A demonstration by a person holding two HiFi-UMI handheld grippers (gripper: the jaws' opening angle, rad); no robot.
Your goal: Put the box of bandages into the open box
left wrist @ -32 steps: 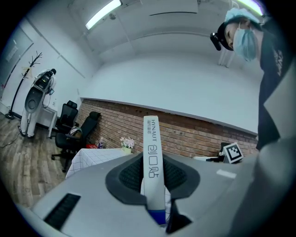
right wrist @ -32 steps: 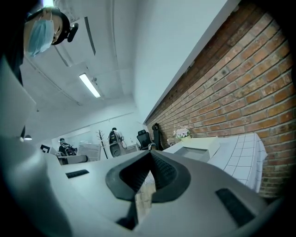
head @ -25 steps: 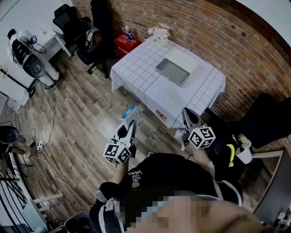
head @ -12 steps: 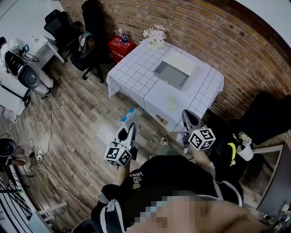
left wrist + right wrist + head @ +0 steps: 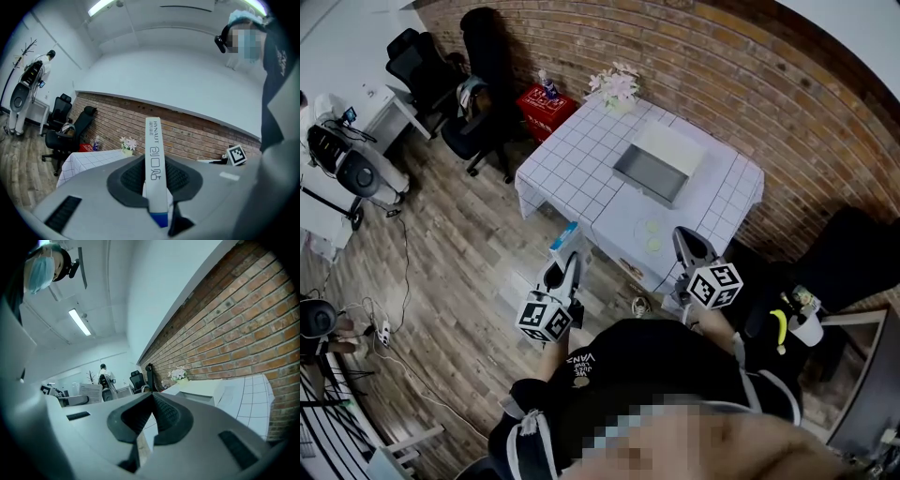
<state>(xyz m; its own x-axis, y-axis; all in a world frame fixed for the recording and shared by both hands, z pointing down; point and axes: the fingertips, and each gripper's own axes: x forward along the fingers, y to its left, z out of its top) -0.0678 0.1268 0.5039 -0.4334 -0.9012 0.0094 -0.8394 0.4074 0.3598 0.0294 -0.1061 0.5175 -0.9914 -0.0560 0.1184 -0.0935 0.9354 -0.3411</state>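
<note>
Table [image 5: 572, 159] has drawn slightly nearer as I walk; open box [image 5: 656, 167] lies well ahead of both grippers. Left gripper [image 5: 570, 261] pinches bandage box [image 5: 154, 154] upright; right gripper [image 5: 151, 398] is pressed together, empty. Approach continues.

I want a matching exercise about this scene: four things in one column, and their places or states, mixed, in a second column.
1 bandage box
2 open box
3 flowers
4 right gripper

a shut, empty
b far corner of the table
c held in the left gripper
d middle of the table

Pairs: 1-c, 2-d, 3-b, 4-a
</note>
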